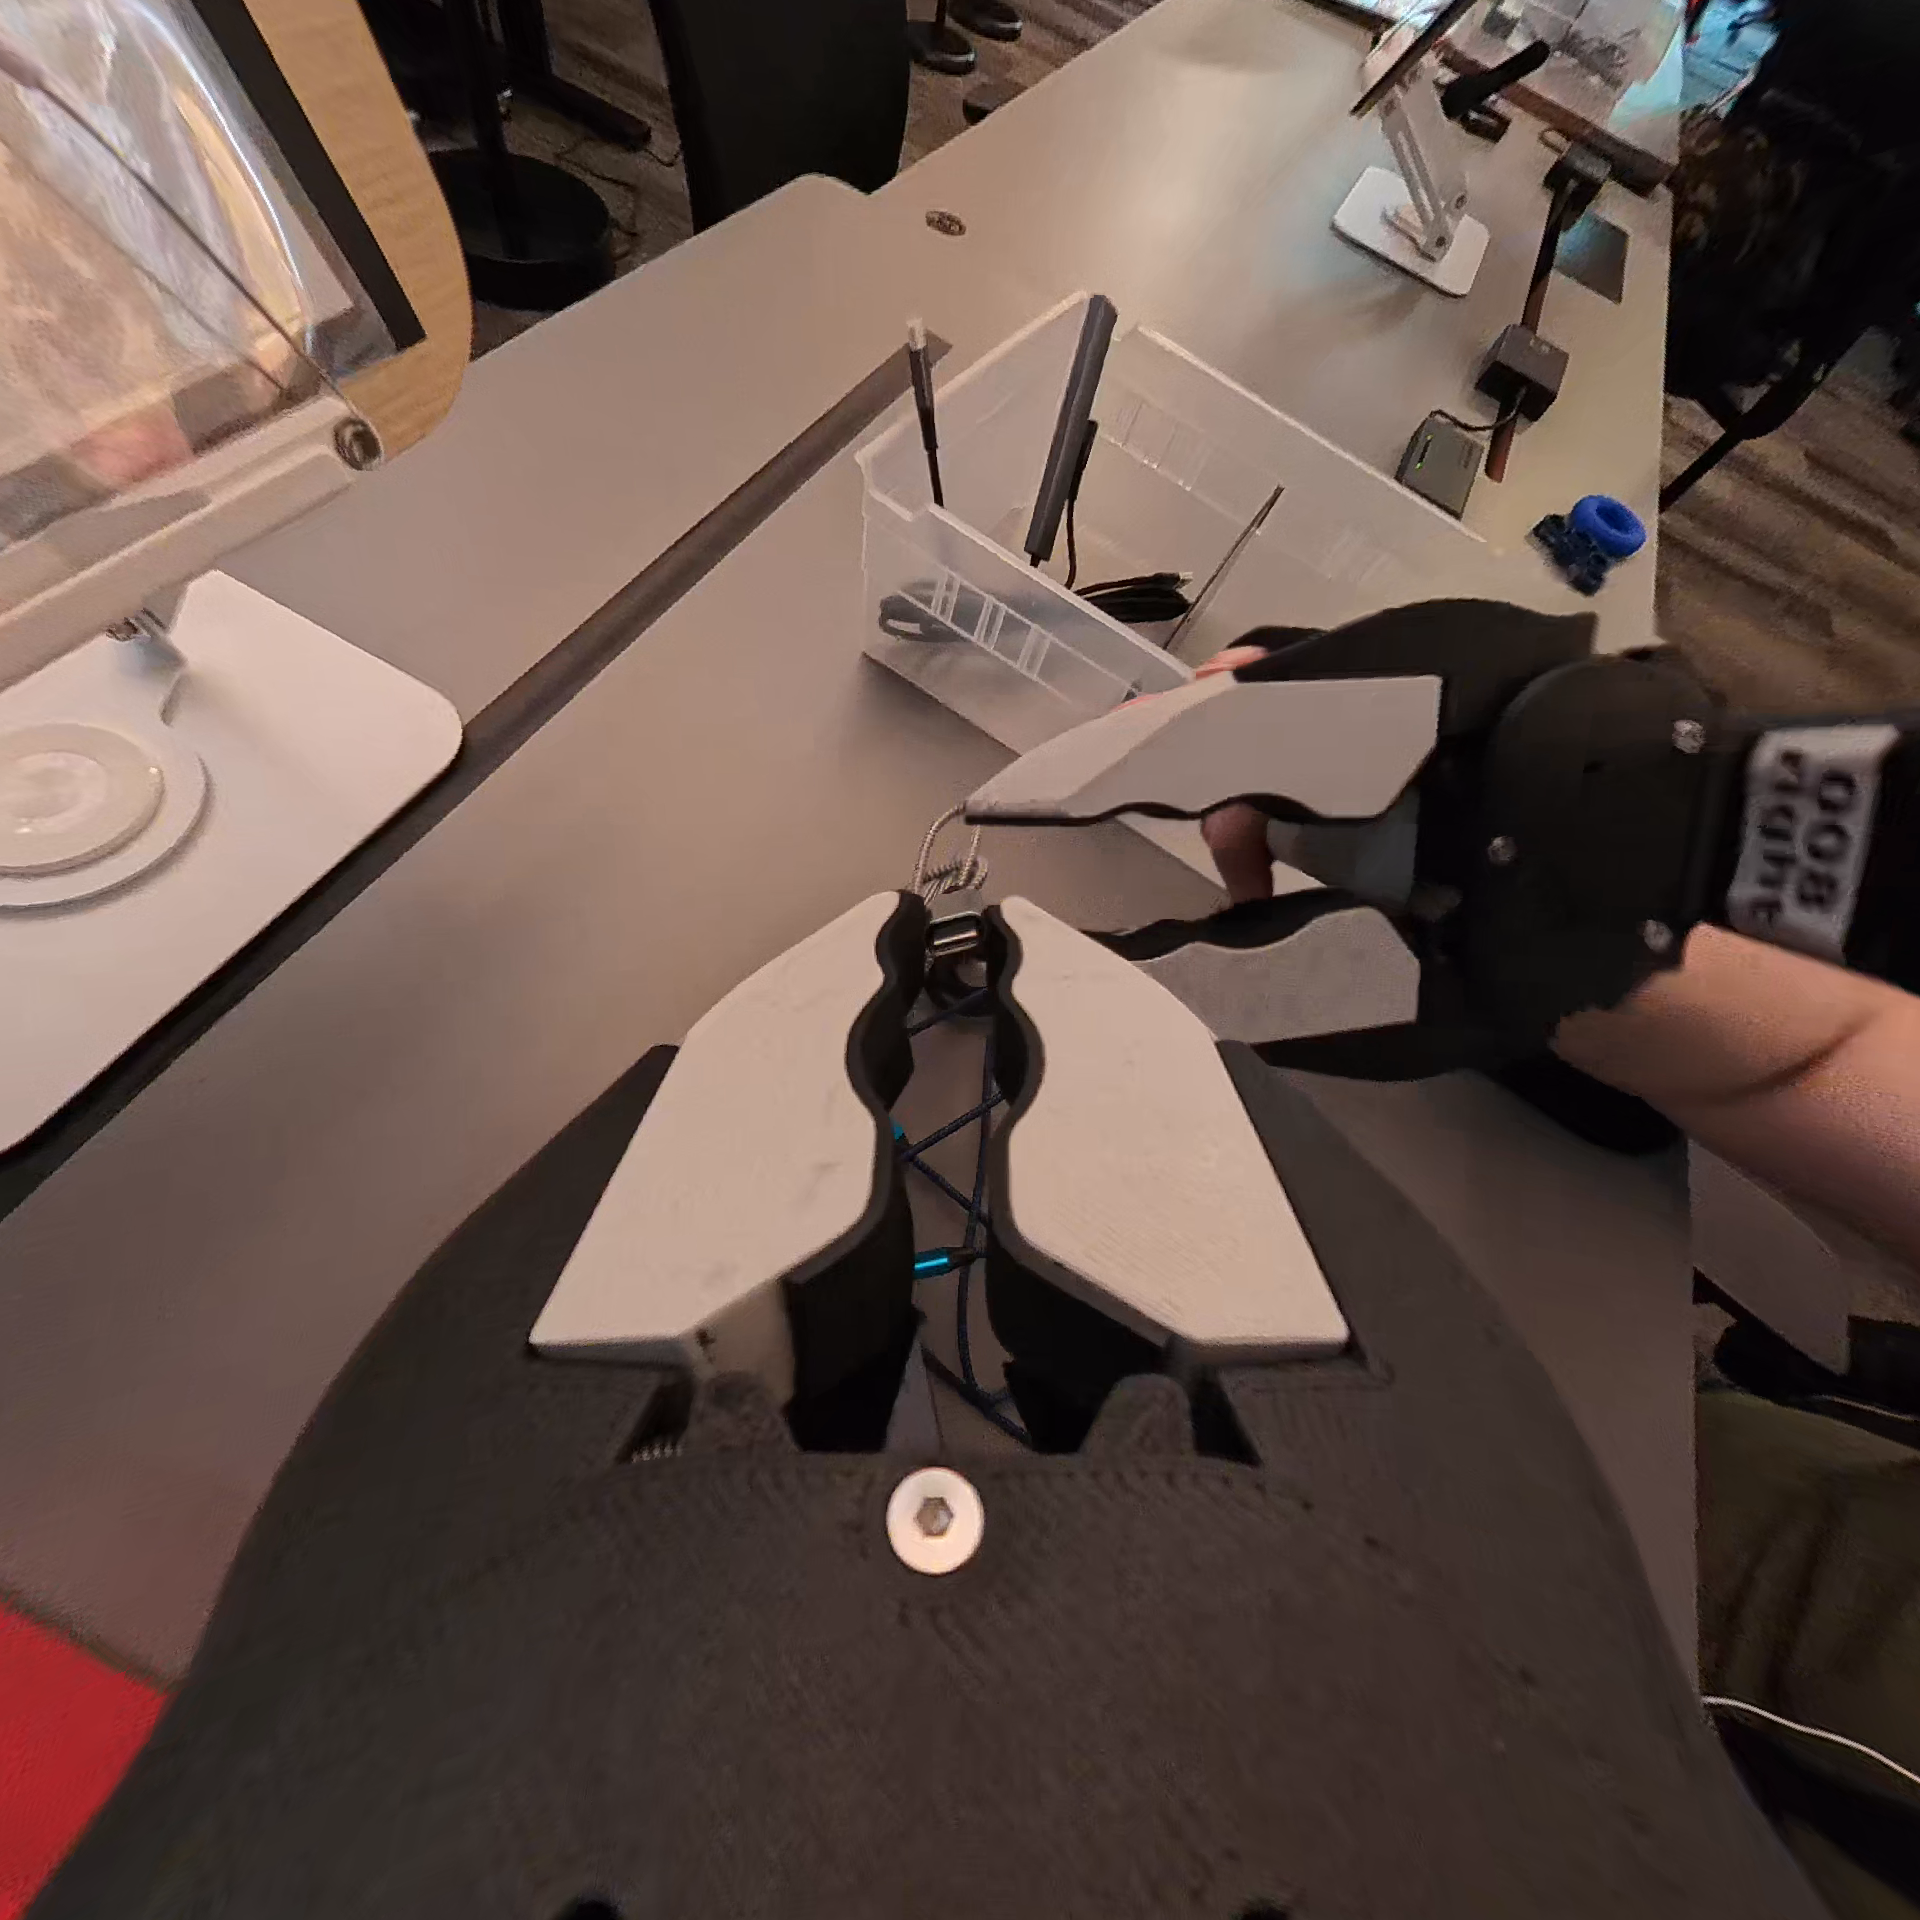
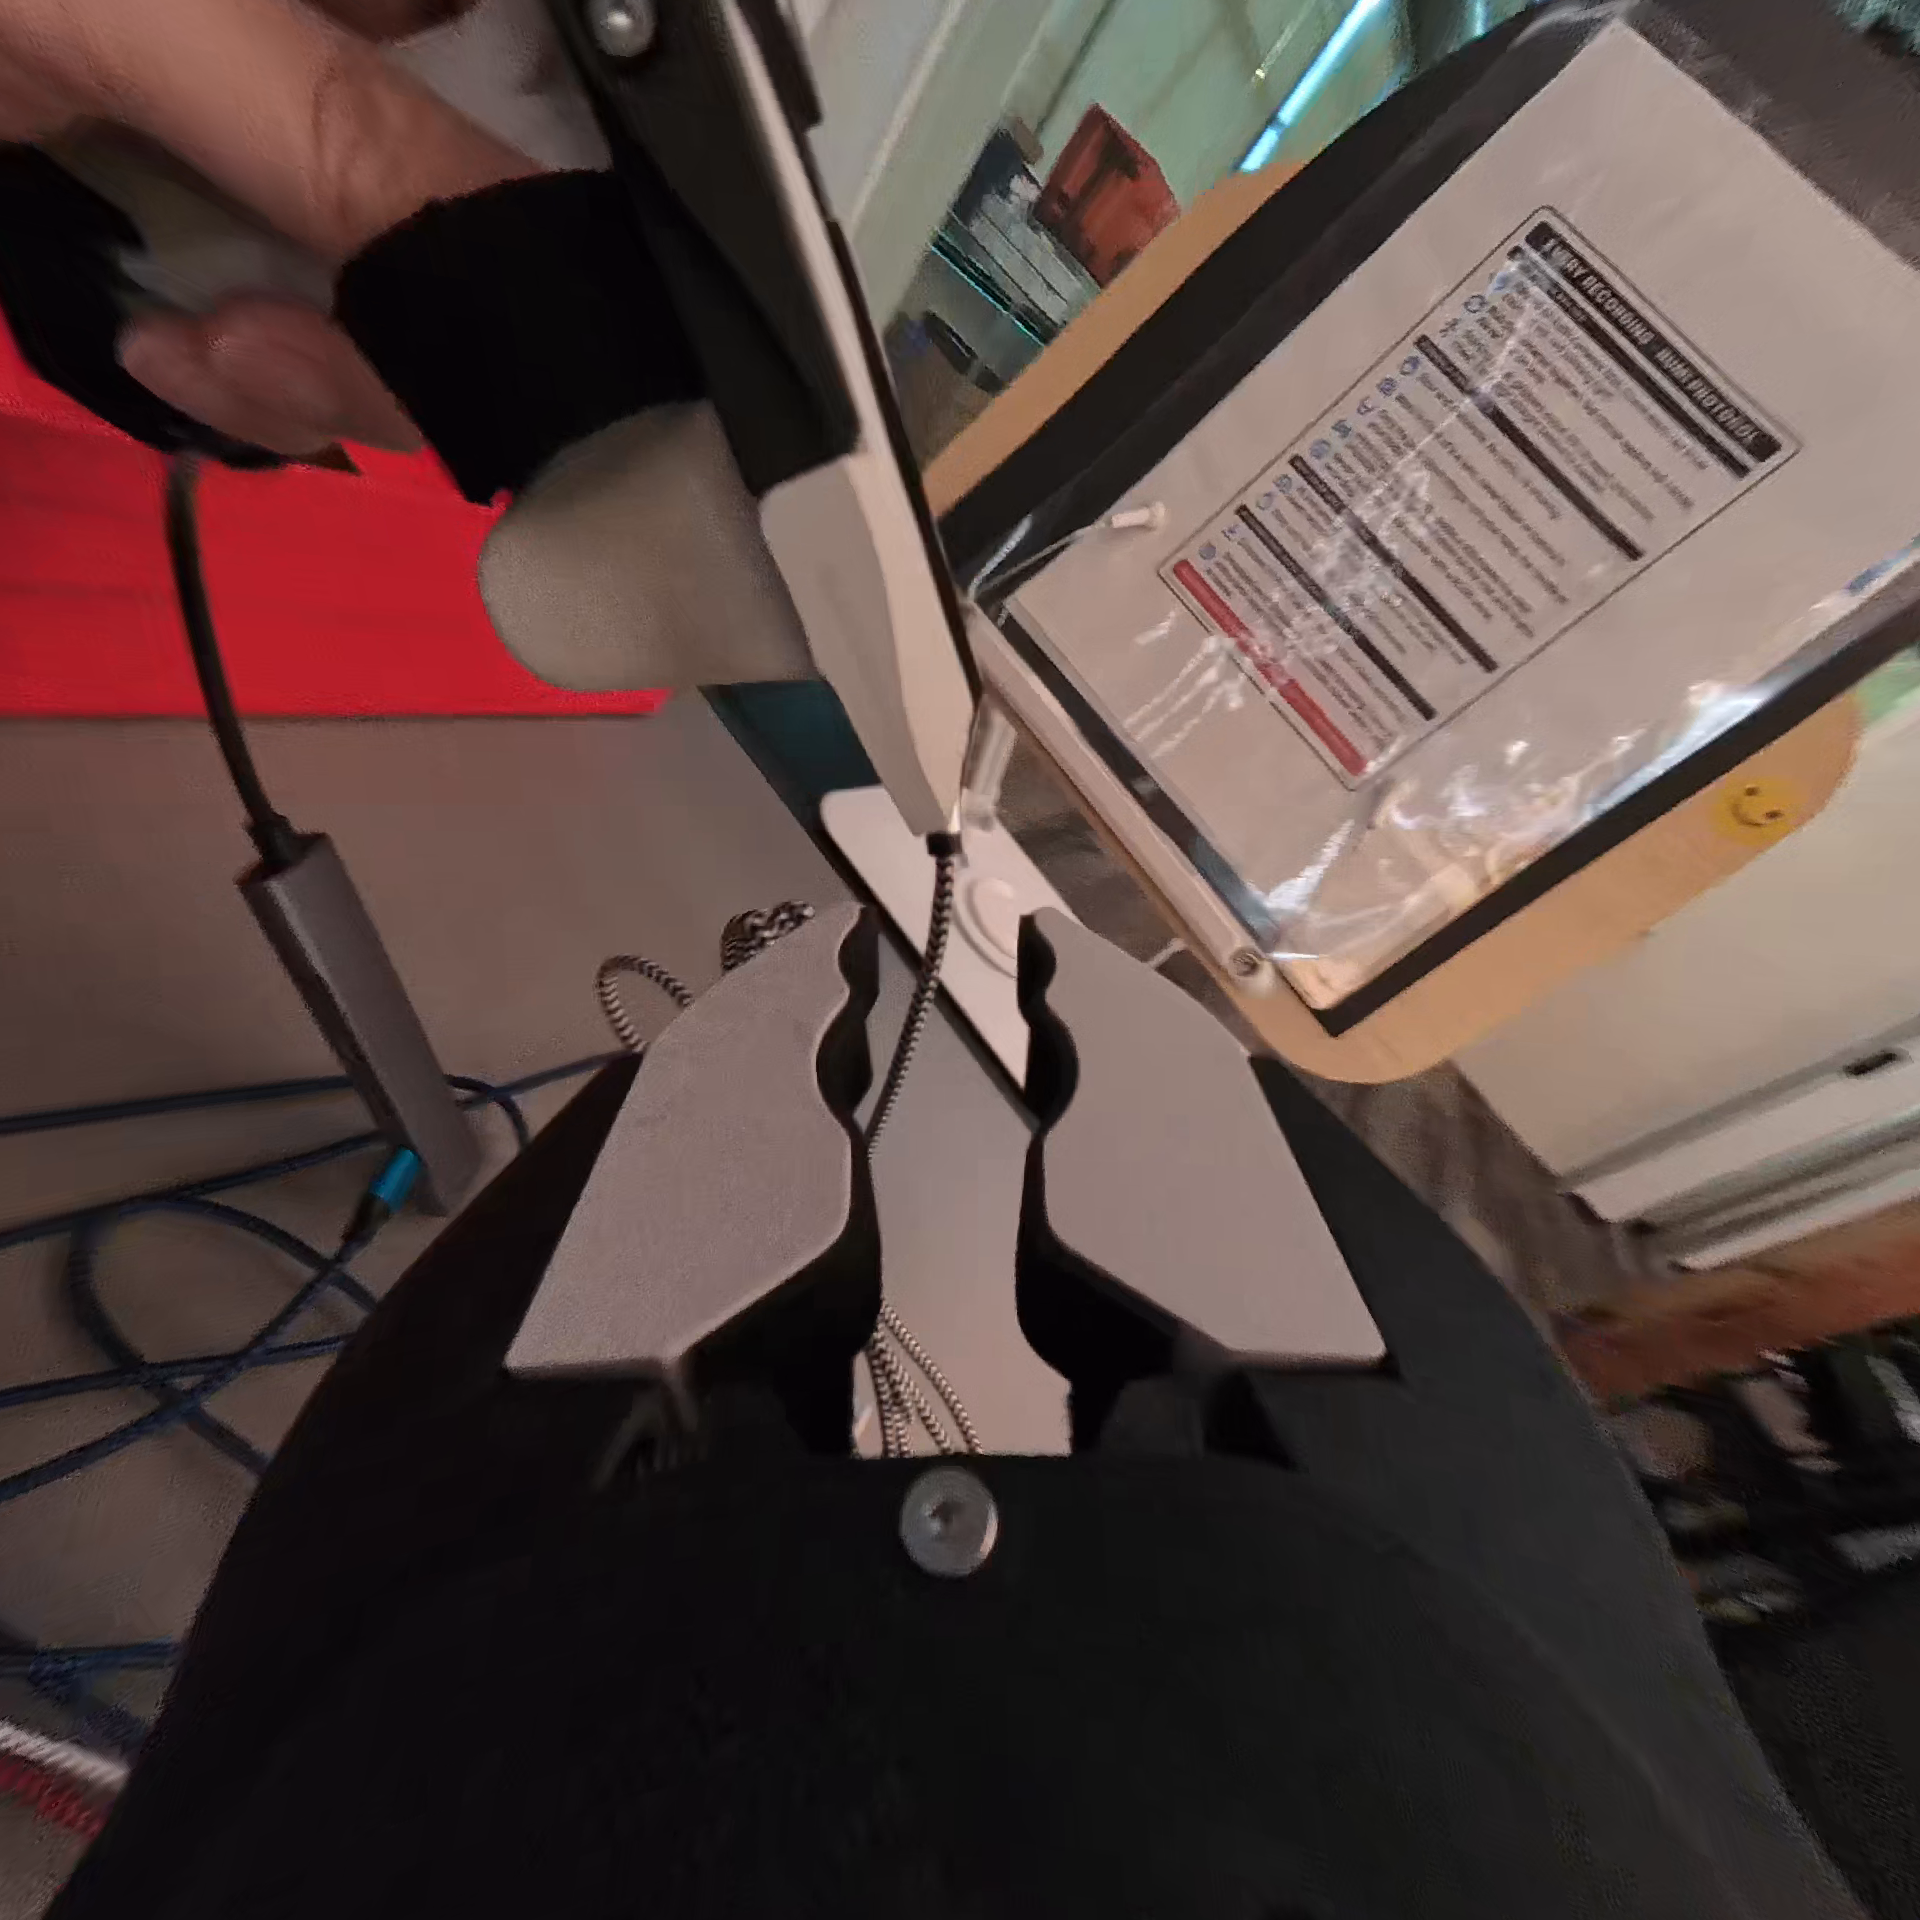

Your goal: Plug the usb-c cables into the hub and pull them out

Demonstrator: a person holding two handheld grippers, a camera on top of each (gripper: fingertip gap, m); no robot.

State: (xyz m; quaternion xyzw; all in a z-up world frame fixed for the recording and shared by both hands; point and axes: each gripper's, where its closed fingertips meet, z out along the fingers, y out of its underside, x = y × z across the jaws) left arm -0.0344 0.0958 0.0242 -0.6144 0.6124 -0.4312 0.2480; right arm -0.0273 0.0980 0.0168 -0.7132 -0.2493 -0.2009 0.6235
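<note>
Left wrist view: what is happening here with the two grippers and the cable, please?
A person works with a gripper in each hand over a grey table. The left gripper is shut on the metal plug of a black-and-white braided cable. The right gripper is open, and the cable runs loose between its fingers. The grey hub is off to the side with a blue cable plugged in; the braided one is not in it.
</note>
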